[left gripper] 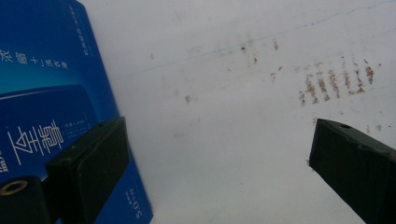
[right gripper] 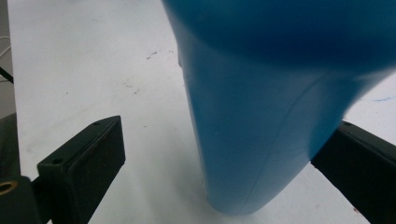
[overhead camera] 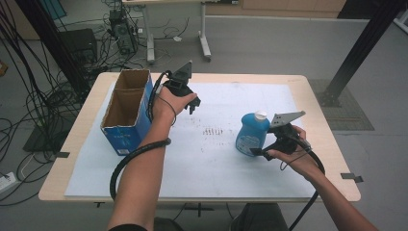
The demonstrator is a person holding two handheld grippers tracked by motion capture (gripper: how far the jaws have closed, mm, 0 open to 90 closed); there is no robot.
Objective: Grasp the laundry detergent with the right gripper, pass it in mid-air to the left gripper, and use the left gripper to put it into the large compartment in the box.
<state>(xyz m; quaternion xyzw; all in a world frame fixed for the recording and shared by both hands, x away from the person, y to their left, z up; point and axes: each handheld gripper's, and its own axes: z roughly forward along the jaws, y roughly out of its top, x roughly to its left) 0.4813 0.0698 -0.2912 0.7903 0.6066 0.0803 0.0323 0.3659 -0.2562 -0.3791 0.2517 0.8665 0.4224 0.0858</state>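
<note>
A blue bottle [overhead camera: 251,135] with a white cap stands upright on the white sheet [overhead camera: 202,166], right of centre. My right gripper [overhead camera: 258,151] is low at the bottle's near side, open. In the right gripper view the bottle [right gripper: 261,116] stands between the spread jaws of this gripper [right gripper: 226,135]; the right jaw is close to it and the left jaw is well apart. My left gripper [overhead camera: 194,104] hovers just right of an open blue cardboard box [overhead camera: 126,137], open and holding nothing. In the left gripper view the gripper [left gripper: 217,135] shows bare sheet between its jaws, with the box [left gripper: 46,93] at the left.
Brown stains [overhead camera: 211,131] mark the sheet between the two grippers. The box has two open-topped compartments that look empty. The wooden table edge [overhead camera: 332,159] borders the sheet. Cables, desk legs and a black frame post [overhead camera: 356,53] stand on the floor behind.
</note>
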